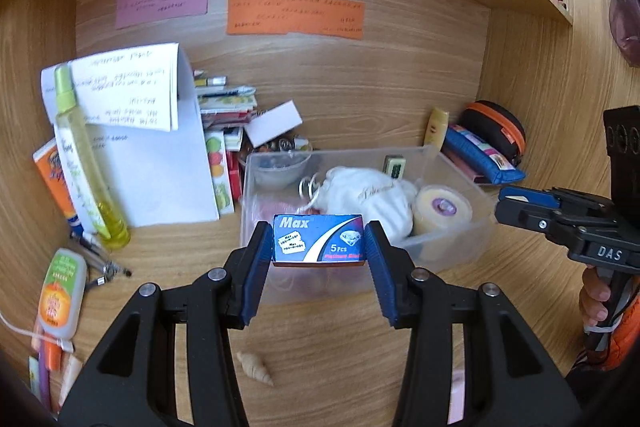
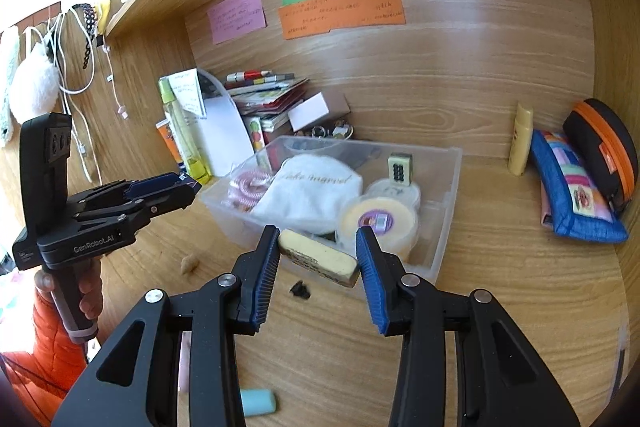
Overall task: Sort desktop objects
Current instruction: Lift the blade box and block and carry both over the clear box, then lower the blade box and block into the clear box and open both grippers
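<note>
My left gripper [image 1: 319,241] is shut on a small blue "Max" razor-blade box [image 1: 319,238], held in the air just in front of the clear plastic bin [image 1: 460,239]. My right gripper [image 2: 318,255] is shut on a cream tile-like block [image 2: 318,258], which lies slanted between the pads near the bin's [image 2: 448,187] front wall. The bin holds a white pouch [image 2: 308,191], a yellow tape roll [image 2: 378,223], a mahjong tile [image 2: 400,167] and pink hair ties [image 2: 246,187]. The right gripper [image 1: 505,198] shows at the right edge of the left wrist view, the left gripper [image 2: 188,183] at the left of the right wrist view.
A yellow spray bottle [image 1: 86,163], papers [image 1: 152,131] and stacked booklets [image 1: 224,115] stand at the left. A blue pouch [image 2: 576,199], an orange-zipped case [image 2: 604,143] and a cream tube [image 2: 522,139] sit at the right. A shell [image 1: 254,367], a teal eraser [image 2: 258,401] and a black bit [image 2: 301,289] lie on the desk.
</note>
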A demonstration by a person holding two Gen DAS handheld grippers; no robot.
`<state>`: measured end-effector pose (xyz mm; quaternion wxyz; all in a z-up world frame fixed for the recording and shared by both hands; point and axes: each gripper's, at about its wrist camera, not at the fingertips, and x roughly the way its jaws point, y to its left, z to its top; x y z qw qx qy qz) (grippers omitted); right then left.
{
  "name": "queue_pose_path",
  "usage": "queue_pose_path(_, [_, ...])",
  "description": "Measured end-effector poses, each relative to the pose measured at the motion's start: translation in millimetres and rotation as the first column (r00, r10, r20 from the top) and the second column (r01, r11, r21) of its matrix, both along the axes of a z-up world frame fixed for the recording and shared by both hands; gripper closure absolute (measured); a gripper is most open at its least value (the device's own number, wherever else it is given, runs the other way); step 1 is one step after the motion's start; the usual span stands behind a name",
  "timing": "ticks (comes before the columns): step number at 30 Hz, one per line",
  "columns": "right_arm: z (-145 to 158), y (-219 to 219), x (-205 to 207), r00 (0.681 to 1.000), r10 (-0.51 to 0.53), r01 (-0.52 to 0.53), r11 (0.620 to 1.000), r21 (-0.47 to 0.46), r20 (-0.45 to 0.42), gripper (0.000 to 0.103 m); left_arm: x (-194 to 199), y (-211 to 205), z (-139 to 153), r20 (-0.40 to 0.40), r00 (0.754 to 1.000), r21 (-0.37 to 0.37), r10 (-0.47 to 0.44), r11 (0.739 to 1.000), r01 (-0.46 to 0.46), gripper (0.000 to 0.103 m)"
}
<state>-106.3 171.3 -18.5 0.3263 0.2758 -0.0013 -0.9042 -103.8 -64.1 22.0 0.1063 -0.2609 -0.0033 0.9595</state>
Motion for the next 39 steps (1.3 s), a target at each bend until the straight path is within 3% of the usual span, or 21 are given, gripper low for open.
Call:
queue_pose_path(11, [16.6,-11.0,-50.9,0.999,-0.018,0.018,1.000,0.007,0.031,0.067,-41.0,-3.5,18.1,0.024,0.999,0.005,-0.038,0.999,0.038,0.056])
queue_pose_path(20, [26.5,-24.1,-91.5,0.998,-0.059,0.057,0.997,0.048,0.037,0.067,-93.2,0.1,16.2,0.065,0.998,-0.017,-0.004,1.000,0.005,0.056])
queue_pose_path(31, [-18.8,-14.9,-130.9,0.978,-0.127,0.118,0.991,0.065,0.163,0.067,-120.5,2.1,-20.6,0.169,0.985,-0.009,-0.019,1.000,0.021,0.056])
queue_pose_path(39, [-27.6,-23.3,-127.4,0.981,-0.145,0.130,0.984,0.123,0.126,0.066,-119.7,13.2,-30.1,0.159,0.987,-0.082,0.001,0.997,0.012,0.056])
